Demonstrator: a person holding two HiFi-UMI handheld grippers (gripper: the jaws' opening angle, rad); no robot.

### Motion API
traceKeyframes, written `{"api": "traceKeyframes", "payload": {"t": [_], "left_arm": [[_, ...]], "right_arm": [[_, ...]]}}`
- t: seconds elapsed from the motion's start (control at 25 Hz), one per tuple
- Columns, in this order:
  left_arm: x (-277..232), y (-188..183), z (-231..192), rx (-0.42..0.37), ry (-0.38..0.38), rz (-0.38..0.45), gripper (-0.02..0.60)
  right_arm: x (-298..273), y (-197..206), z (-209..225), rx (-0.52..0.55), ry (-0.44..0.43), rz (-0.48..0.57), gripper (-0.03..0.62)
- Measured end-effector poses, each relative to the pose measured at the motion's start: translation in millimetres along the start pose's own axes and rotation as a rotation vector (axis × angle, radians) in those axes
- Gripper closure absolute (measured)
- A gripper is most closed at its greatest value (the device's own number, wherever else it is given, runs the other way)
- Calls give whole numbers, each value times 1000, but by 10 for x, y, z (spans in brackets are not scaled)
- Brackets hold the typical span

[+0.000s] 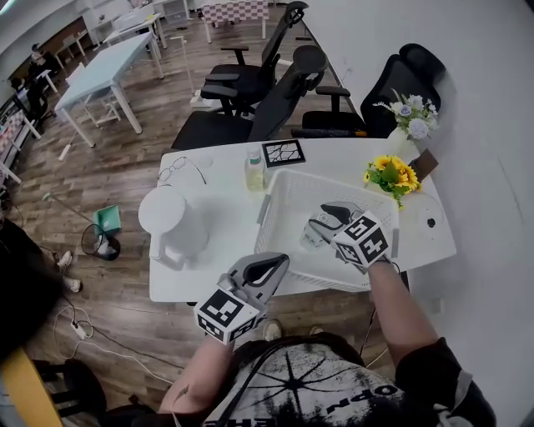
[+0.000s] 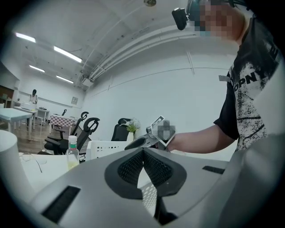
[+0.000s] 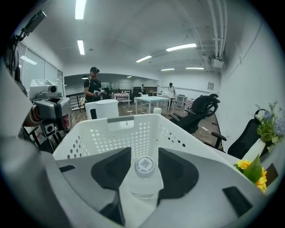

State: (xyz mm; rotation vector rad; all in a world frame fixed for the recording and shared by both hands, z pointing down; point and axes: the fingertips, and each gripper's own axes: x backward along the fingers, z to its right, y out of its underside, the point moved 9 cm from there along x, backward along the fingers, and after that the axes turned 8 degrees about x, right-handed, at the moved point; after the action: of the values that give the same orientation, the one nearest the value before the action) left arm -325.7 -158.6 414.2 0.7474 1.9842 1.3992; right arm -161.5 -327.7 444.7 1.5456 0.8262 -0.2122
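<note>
Wood floor (image 1: 133,167), white wall (image 1: 484,100) at right. White table (image 1: 225,221) in front, black chairs (image 1: 242,79) just behind, pale blue table (image 1: 104,71) well back. Overhead, strip lights (image 3: 80,9) and pipes (image 3: 218,31) on white ceiling (image 3: 133,31).

Head view – high overhead, looking steeply down on table (image 1: 229,233) and basket (image 1: 284,208), wide framing. Left gripper view rides left gripper (image 2: 143,149), low near tabletop level, facing across table toward white wall. Right gripper view rides right gripper (image 3: 144,153), lens tight on bottle (image 3: 144,167), facing along basket into room. Shared by all three – basket.
</note>
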Motion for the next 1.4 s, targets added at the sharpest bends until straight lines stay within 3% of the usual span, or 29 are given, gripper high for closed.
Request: {"api": "traceKeyframes", "payload": {"t": [0.2,0.44,1.4], "left_arm": [[43,16,-50,8,6,-4,571],[92,25,-79,15,9,-6,571],[151,42,-41,2,38,4,571]], "right_arm": [[-140,127,-9,-37,-8,-43,407],[-157,198,29,-120,5,23,412],[-51,104,-45,-38,7,42,433]]}}
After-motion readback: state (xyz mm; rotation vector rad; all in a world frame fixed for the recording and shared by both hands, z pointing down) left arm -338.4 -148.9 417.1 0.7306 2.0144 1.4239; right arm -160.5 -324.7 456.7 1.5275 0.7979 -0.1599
